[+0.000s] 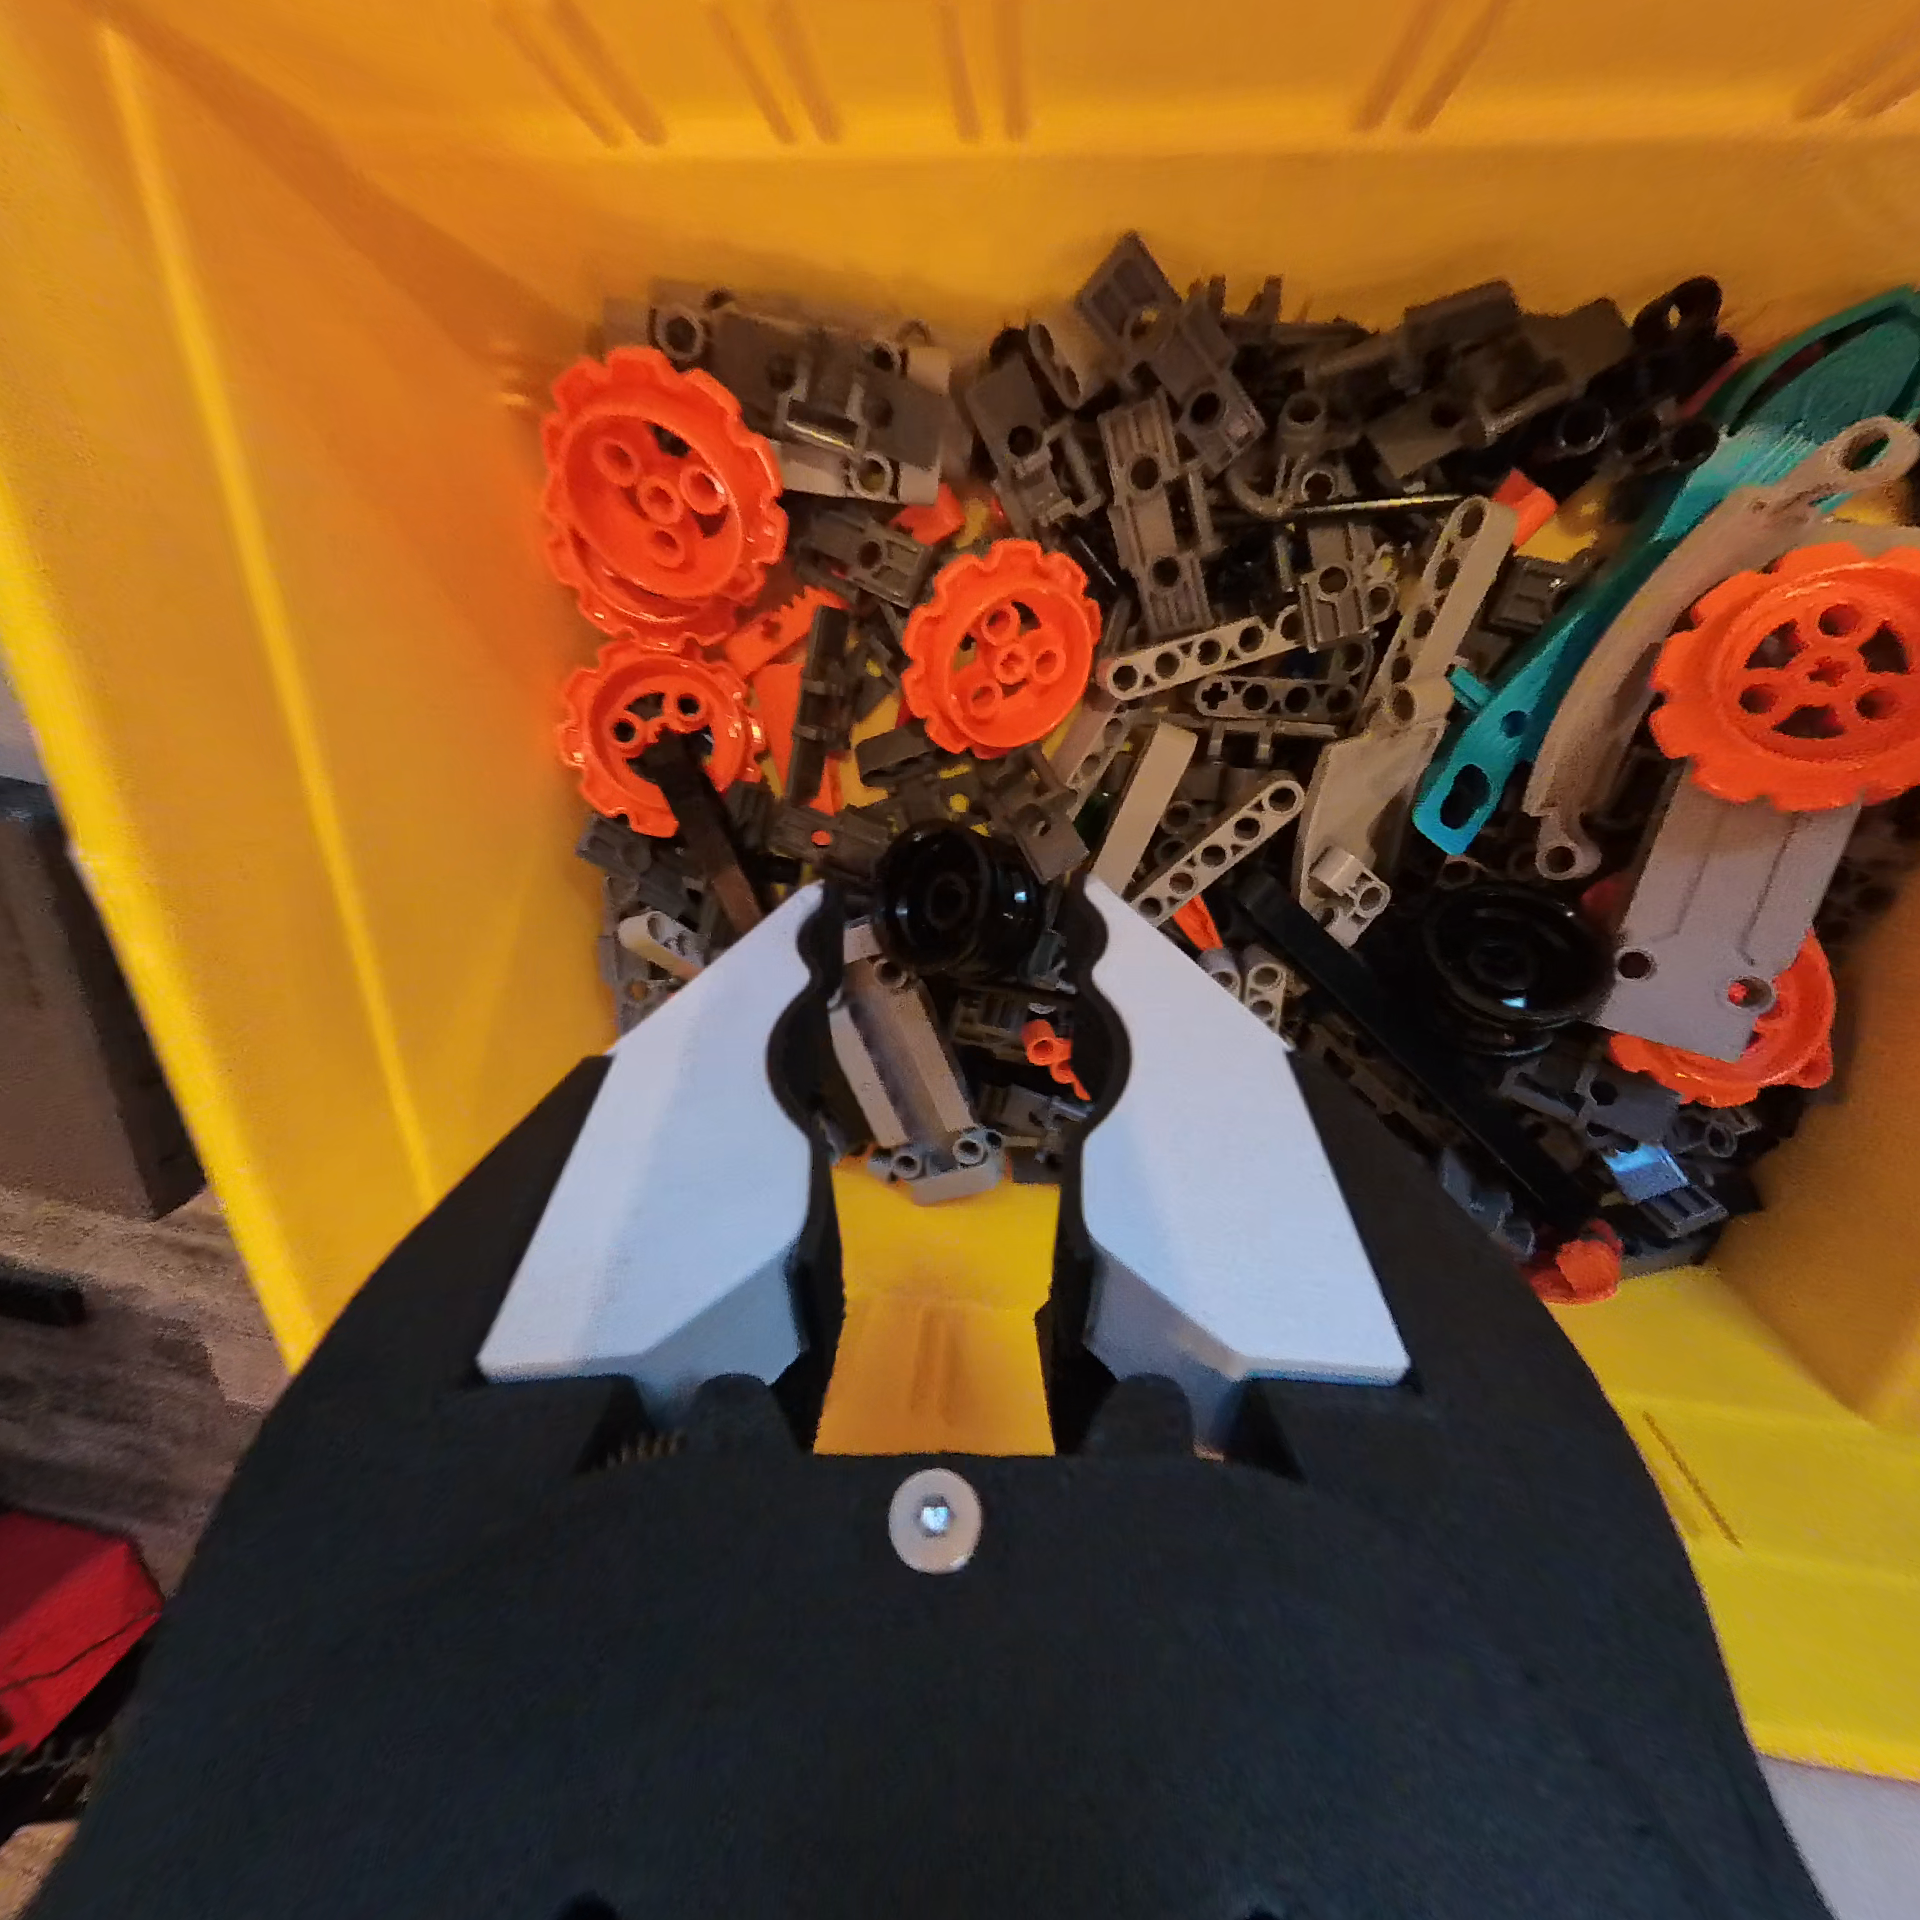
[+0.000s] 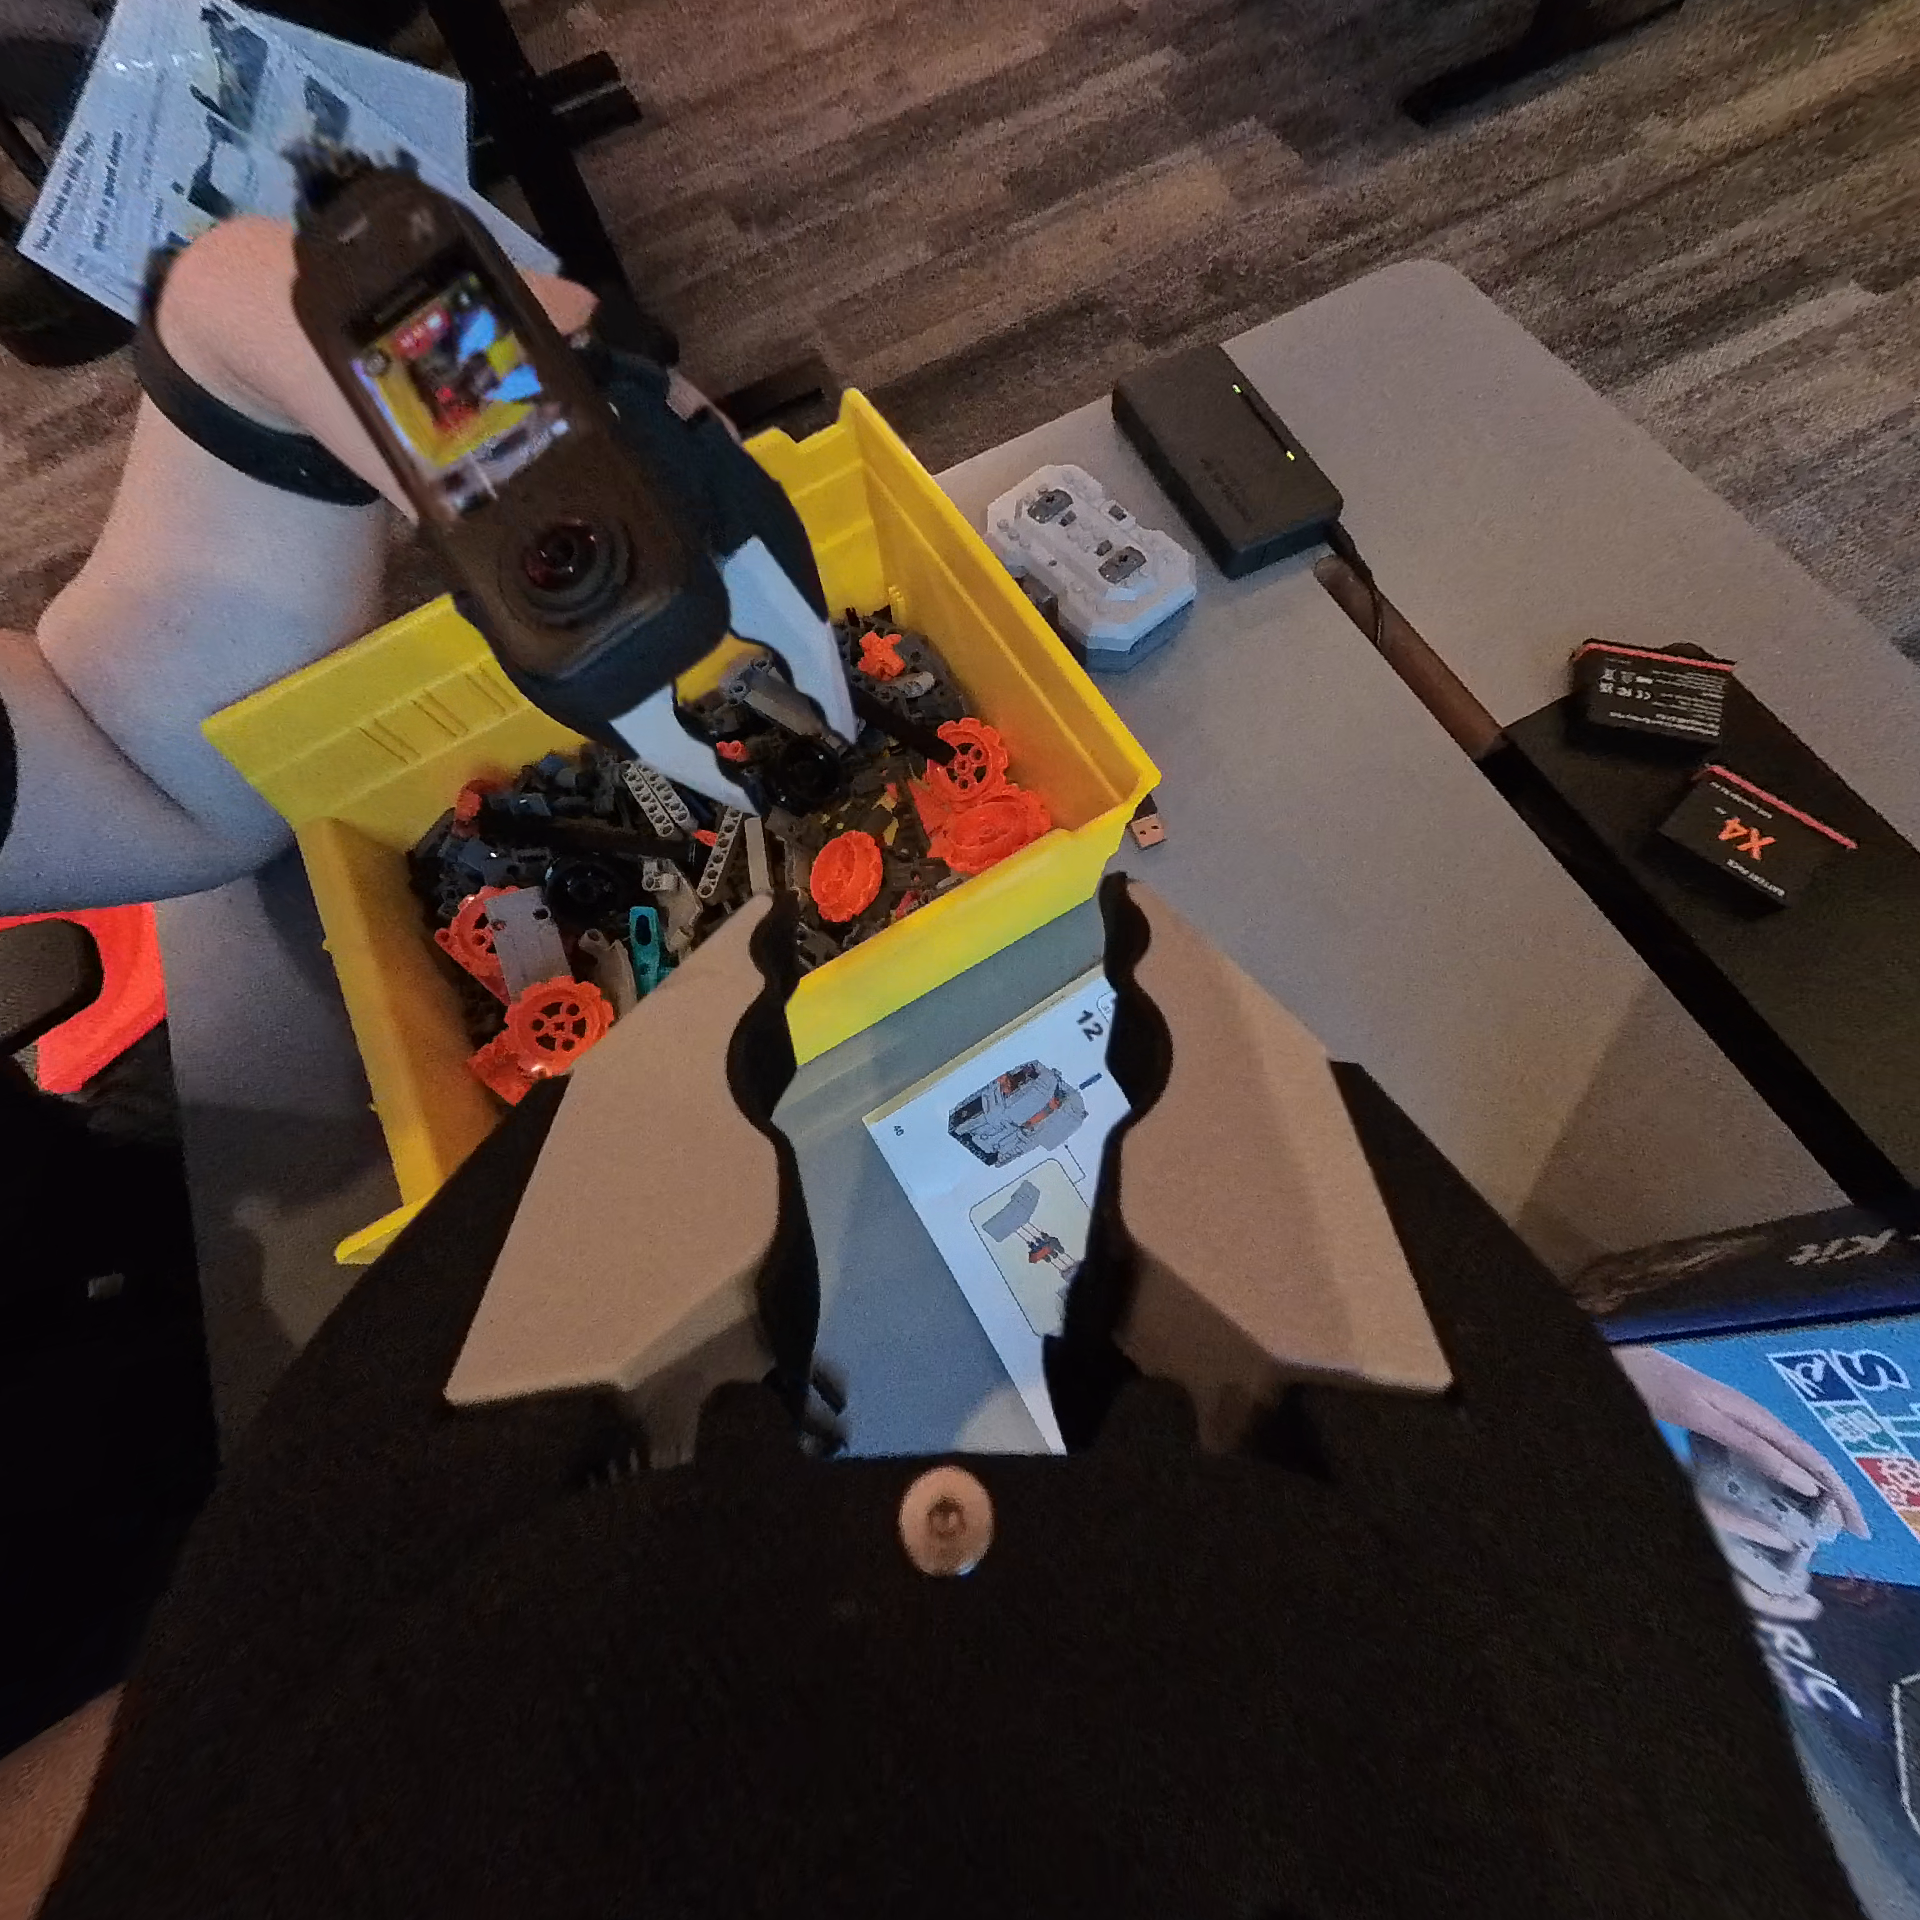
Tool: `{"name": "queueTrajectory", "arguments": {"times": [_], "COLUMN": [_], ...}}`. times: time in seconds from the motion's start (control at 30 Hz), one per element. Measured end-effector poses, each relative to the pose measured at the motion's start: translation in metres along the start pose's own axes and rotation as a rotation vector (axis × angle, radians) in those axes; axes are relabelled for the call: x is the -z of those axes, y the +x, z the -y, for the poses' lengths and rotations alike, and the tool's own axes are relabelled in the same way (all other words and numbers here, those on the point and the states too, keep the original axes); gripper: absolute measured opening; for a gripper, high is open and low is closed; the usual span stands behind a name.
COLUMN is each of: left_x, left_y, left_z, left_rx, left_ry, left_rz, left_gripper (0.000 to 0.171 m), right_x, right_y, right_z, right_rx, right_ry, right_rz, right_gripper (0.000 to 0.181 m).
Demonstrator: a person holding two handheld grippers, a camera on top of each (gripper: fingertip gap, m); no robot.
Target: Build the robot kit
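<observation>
My left gripper [image 1: 953, 904] is open and reaches down into a yellow bin [image 1: 312, 520] full of loose building parts. Its fingertips stand on either side of a black wheel [image 1: 951, 909], with a grey block [image 1: 899, 1049] lying between the fingers below it. Orange gear wheels [image 1: 660, 488] lie to the left and ahead. In the right wrist view the left gripper [image 2: 798, 769] shows inside the bin [image 2: 987, 665], held by a person's hand. My right gripper [image 2: 940, 904] is open and empty, hovering over the bin's near corner and an instruction sheet [image 2: 997, 1132].
The bin stands on a grey table [image 2: 1403, 831]. Behind it lie a white control unit [image 2: 1091, 561] and a black box [image 2: 1226, 457]. Two small black packs [image 2: 1756, 842] sit at right. A blue carton [image 2: 1818, 1455] is at lower right. A second black wheel [image 1: 1507, 956] lies in the pile. The gap from one gripper's tips to the other's is roughly 20 cm.
</observation>
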State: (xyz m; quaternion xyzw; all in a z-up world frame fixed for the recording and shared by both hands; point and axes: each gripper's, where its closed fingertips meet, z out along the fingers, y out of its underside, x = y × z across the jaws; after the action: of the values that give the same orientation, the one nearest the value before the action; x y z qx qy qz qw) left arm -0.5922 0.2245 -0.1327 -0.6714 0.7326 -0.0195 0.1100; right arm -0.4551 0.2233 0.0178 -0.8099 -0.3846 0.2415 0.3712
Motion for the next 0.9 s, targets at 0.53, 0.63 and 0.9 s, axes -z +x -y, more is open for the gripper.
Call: {"name": "queueTrajectory", "arguments": {"times": [0.53, 0.63, 0.9], "left_x": [0.051, 0.089, 0.156], "left_y": [0.019, 0.002, -0.019], "left_z": [-0.013, -0.028, -0.079], "left_rx": [0.126, 0.199, 0.370], "left_ry": [0.215, 0.371, 0.630], "left_rz": [-0.140, -0.034, 0.186], "left_gripper": [0.025, 0.026, 0.026], "right_x": [-0.105, -0.136, -0.186], "right_y": [-0.046, -0.057, -0.041], "right_z": [-0.028, -0.036, -0.071], "right_rx": [0.053, 0.045, -0.034], "right_ry": [-0.393, -0.482, -0.754], "right_rz": [0.127, 0.082, -0.129], "right_gripper": [0.036, 0.020, 0.006]}}
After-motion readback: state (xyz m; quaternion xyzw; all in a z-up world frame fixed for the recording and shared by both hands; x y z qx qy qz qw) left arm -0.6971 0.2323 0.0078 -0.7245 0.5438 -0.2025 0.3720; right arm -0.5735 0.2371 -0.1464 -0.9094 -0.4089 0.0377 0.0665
